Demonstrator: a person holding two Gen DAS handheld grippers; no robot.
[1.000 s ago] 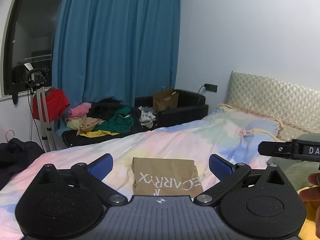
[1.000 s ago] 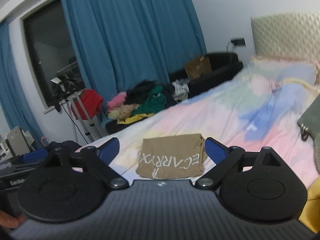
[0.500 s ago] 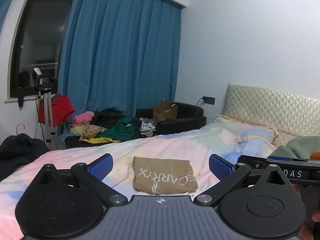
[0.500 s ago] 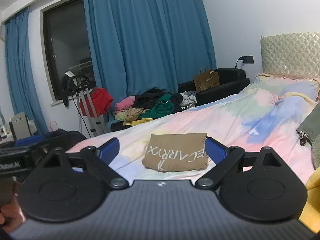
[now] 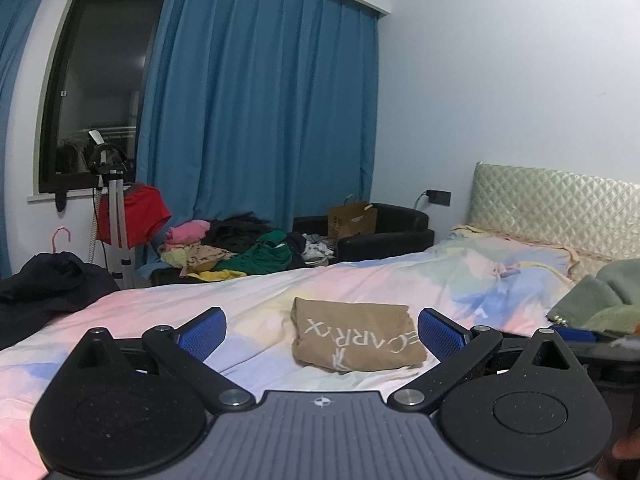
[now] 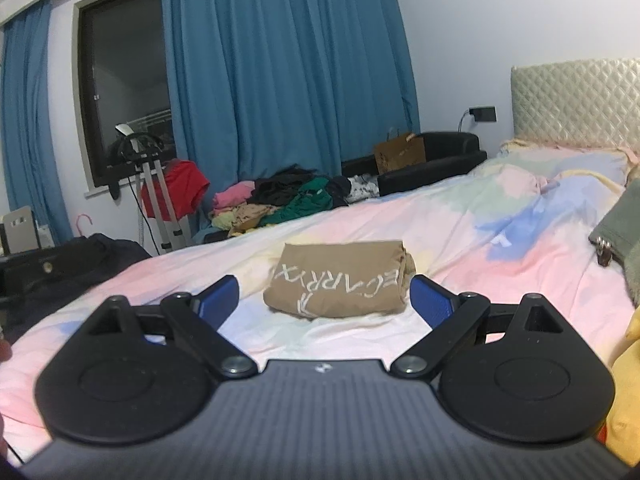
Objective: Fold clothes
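Note:
A tan garment (image 5: 354, 338) with white lettering lies folded into a small rectangle on the pastel bedspread (image 5: 400, 280). It also shows in the right wrist view (image 6: 340, 280). My left gripper (image 5: 322, 332) is open and empty, held above the bed just short of the garment. My right gripper (image 6: 322, 300) is open and empty too, with the garment lying just beyond its blue fingertips (image 6: 430, 300). Neither gripper touches the cloth.
A heap of unfolded clothes (image 5: 240, 252) lies beyond the bed's far side by the blue curtain. A dark garment (image 5: 52, 284) lies at the left edge. Green fabric (image 5: 600, 300) and a yellow item (image 6: 628, 380) lie on the right. A padded headboard (image 5: 552, 204) stands far right.
Both grippers have tilted up and drawn slightly back, so the folded garment sits lower and farther ahead. Both stay open. The garment has not moved.

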